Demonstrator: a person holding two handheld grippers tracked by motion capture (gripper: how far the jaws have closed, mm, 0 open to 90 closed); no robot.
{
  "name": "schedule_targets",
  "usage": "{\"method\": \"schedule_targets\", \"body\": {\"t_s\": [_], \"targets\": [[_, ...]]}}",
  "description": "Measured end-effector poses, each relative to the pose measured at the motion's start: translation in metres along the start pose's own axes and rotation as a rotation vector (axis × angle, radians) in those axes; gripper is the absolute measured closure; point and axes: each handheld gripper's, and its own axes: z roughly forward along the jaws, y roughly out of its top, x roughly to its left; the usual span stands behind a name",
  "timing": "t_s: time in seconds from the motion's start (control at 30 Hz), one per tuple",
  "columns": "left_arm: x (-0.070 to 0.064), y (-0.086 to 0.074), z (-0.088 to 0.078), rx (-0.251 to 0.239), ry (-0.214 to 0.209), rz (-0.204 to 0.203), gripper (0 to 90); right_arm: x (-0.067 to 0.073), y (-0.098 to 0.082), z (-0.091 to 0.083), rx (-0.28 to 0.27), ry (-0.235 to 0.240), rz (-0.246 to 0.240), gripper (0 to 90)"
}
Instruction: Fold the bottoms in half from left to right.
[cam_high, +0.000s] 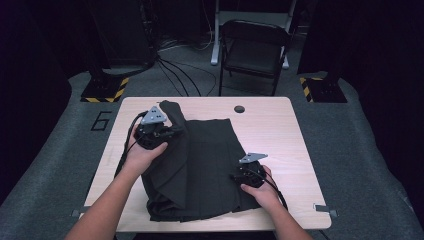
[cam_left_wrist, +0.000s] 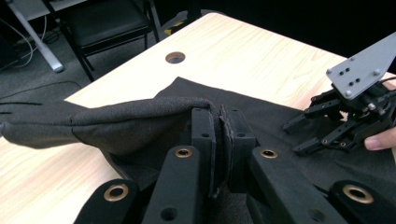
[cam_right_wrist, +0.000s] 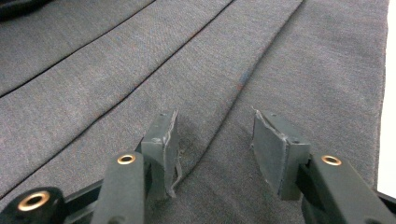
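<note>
Left gripper (cam_left_wrist: 219, 135) pinches a lifted fold of dark pleated skirt (cam_high: 200, 165) — right gripper (cam_right_wrist: 215, 149) gapes over it.

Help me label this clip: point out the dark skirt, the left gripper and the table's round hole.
dark skirt (cam_high: 210, 165), high view, flat pleated middle.
left gripper (cam_left_wrist: 218, 140), left gripper view, between jaws shut on a skirt fold.
round hole (cam_high: 239, 109), high view, its centre.

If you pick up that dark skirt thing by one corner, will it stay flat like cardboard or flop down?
Probably flop. Where the left tongs pinch the dark pleated cloth, the lifted edge already sags and curls instead of standing straight. It likely drags and bunches rather than slides as one piece, since folds pile up along its left side. It looks light.
</note>
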Motion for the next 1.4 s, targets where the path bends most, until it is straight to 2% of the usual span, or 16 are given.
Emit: {"method": "schedule_targets", "body": {"t_s": [0.33,0.53,0.63,0.67,0.77,0.8,0.83,0.93,0.97,1.0,1.03,1.13,1.17,1.23,1.3,1.4], "targets": [[-0.017,0.011,0.017,0.03,-0.033,0.056,84.9,0.0,0.0,0.0,-0.001,0.0,0.001,50.3],[-0.04,0.017,0.042,0.049,-0.084,0.091,84.8,-0.001,0.0,0.0,-0.002,0.002,-0.007,50.3],[-0.057,0.017,0.067,0.049,-0.125,0.092,84.8,0.0,0.0,0.0,-0.006,0.004,0.005,50.2],[-0.057,0.017,0.067,0.049,-0.125,0.092,84.9,0.0,0.0,0.0,-0.006,0.004,0.005,50.2],[-0.073,0.01,0.095,0.035,-0.17,0.052,84.9,0.0,0.0,0.0,-0.004,0.002,0.008,50.3],[-0.073,0.01,0.095,0.035,-0.17,0.052,84.9,0.0,0.0,0.0,-0.004,0.002,0.008,50.3],[-0.08,0.003,0.112,0.047,-0.197,0.033,84.8,-0.001,0.001,-0.001,0.008,0.001,0.015,50.2],[-0.083,-0.003,0.123,0.063,-0.211,0.026,84.8,-0.002,0.002,-0.005,0.004,-0.014,0.006,50.2],[-0.086,-0.011,0.135,0.083,-0.222,0.02,84.8,-0.007,0.004,-0.014,-0.008,-0.03,-0.011,50.3],[-0.086,-0.011,0.135,0.083,-0.222,0.02,84.8,-0.007,0.004,-0.014,-0.008,-0.03,-0.011,50.3],[-0.088,-0.019,0.145,0.102,-0.237,0.001,84.8,-0.013,0.004,-0.024,-0.039,-0.057,0.008,50.4],[-0.087,-0.024,0.151,0.122,-0.25,-0.003,84.8,-0.019,0.003,-0.031,-0.055,-0.059,0.036,50.7],[-0.088,-0.027,0.153,0.13,-0.251,-0.002,84.7,-0.026,-0.001,-0.032,-0.057,-0.057,0.07,50.9],[-0.087,-0.028,0.154,0.127,-0.254,-0.006,84.7,-0.028,-0.004,-0.032,-0.045,-0.057,0.078,51.0],[-0.086,-0.026,0.153,0.123,-0.251,-0.01,84.7,-0.03,-0.007,-0.028,-0.013,-0.059,0.079,51.2],[-0.081,-0.017,0.145,0.091,-0.237,-0.008,84.8,-0.027,-0.009,-0.021,0.02,-0.07,0.033,51.4]]}}
